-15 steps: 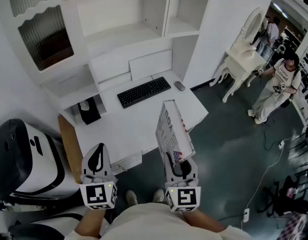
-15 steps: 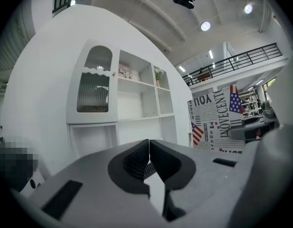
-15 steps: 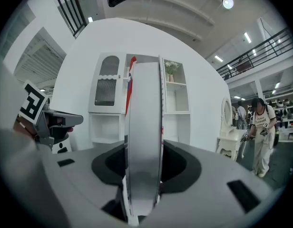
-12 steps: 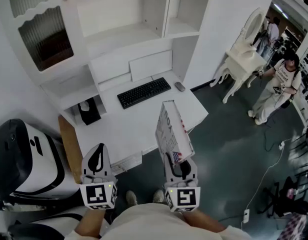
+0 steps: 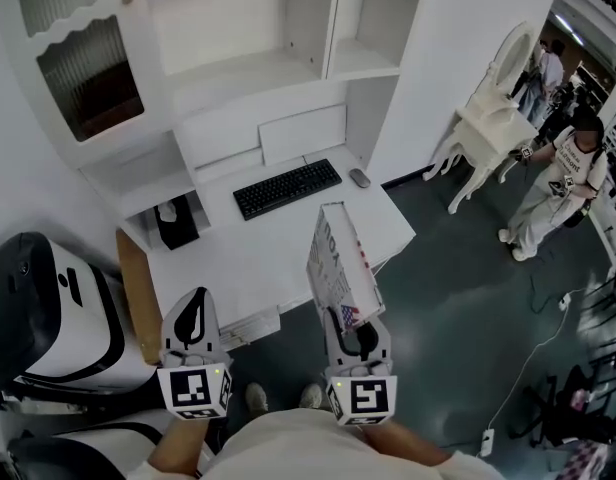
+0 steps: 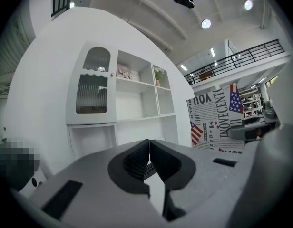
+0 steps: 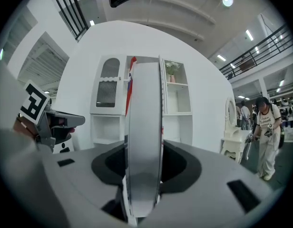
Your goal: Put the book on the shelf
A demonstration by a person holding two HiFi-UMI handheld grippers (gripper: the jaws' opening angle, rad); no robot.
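- The tall white shelf unit [image 5: 248, 68] stands behind a white desk [image 5: 258, 258], with open compartments beside a cabinet door of ribbed glass [image 5: 88, 73].
- In the left gripper view, one upper compartment holds a small pinkish item [image 6: 123, 73] that is too small to identify, and the compartment to its right holds a small potted green plant [image 6: 159, 74].
- A black box [image 5: 176, 223] sits on a low ledge at the desk's left end, with something white at its top that we cannot make out.
- On the desk lie a black keyboard [image 5: 287, 188] and, just to its right, a small grey mouse [image 5: 359, 177].
- The right gripper [image 5: 354, 326] has its jaws clamped on the lower end of the white book with newsprint lettering and American flags on its cover [image 5: 338, 263].
- The pads press both faces of the book, which stands upright and edge-on in the right gripper view.
- We see the book in the air by the desk's near right corner, well apart from the shelf compartments, so it is not yet on the shelf.
- The left gripper [image 6: 148, 152] has its jaws together, pad against pad, with nothing between them, and hangs over the near left part of the desk.
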